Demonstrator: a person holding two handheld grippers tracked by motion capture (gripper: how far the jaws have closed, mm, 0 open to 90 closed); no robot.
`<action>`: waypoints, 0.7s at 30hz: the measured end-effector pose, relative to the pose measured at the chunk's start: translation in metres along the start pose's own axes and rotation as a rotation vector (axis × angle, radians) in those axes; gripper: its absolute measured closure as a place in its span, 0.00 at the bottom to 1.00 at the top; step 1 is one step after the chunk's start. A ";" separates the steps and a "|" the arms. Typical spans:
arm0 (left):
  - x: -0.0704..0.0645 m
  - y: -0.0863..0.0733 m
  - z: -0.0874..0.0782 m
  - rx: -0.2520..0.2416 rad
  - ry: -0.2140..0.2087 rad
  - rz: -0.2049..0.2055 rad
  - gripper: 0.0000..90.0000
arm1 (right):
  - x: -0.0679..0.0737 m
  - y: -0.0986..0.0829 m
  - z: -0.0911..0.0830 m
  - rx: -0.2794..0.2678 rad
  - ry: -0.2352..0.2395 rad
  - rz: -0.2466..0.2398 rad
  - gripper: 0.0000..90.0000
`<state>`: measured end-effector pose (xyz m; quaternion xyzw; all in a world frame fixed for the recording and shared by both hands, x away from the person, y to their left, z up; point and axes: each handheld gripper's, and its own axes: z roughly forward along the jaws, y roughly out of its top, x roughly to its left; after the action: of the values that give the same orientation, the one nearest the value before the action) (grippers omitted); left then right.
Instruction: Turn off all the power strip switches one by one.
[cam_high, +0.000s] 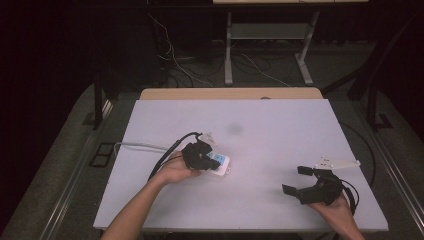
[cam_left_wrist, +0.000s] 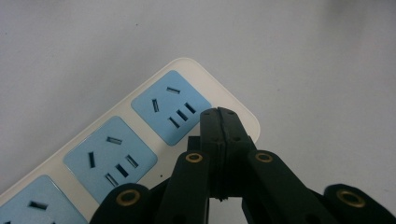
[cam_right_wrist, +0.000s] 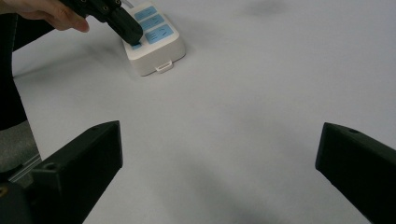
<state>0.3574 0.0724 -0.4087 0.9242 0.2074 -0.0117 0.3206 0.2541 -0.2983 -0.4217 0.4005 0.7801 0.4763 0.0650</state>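
Black and matte, the right gripper (cam_high: 296, 181) sits nearest the person's edge of the table, held from below in the right hand (cam_high: 340, 207). Its two blocky plastic jaws stand wide apart with nothing between them, and the right gripper view shows bare surface in the broad gap. A pale grey three-cornered plate (cam_high: 336, 163) rides flat on top of it, and a dark cable loops off its right side.

Under it spreads the pale grey, smooth rectangular tabletop (cam_high: 280, 145), a matte sheet with a light wooden strip showing along its far edge.

Farther in and to the left, the left gripper (cam_high: 212, 162) is gripped in the left hand (cam_high: 176, 170), forearm coming up from the bottom edge. Its jaws are pressed flat together, pad to pad, with nothing pinched; the left gripper view shows the jointed black linkage studded with small brass-coloured rivets. The closed tips rest down against the white plastic power strip with light blue socket panels (cam_left_wrist: 149, 126), near its rounded end corner. That strip lies flat on the table left of centre, well apart from the right gripper. Each blue panel is a rounded square cut with narrow dark slots, and a small white tab juts from the strip's end face (cam_right_wrist: 163, 68). A pale cord (cam_high: 137, 146) runs from it towards the table's left edge.
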 end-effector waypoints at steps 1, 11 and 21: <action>0.000 0.000 0.000 0.000 -0.001 -0.002 0.99 | 0.000 0.000 0.000 0.000 -0.001 -0.001 0.01; 0.001 -0.001 0.000 -0.004 -0.007 -0.006 0.99 | 0.001 0.000 0.000 0.002 0.001 -0.002 0.01; 0.001 0.000 0.002 0.000 -0.003 -0.017 0.99 | 0.001 0.000 0.000 0.003 0.000 -0.002 0.01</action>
<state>0.3588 0.0720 -0.4106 0.9223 0.2149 -0.0157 0.3209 0.2536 -0.2979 -0.4218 0.3999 0.7811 0.4751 0.0648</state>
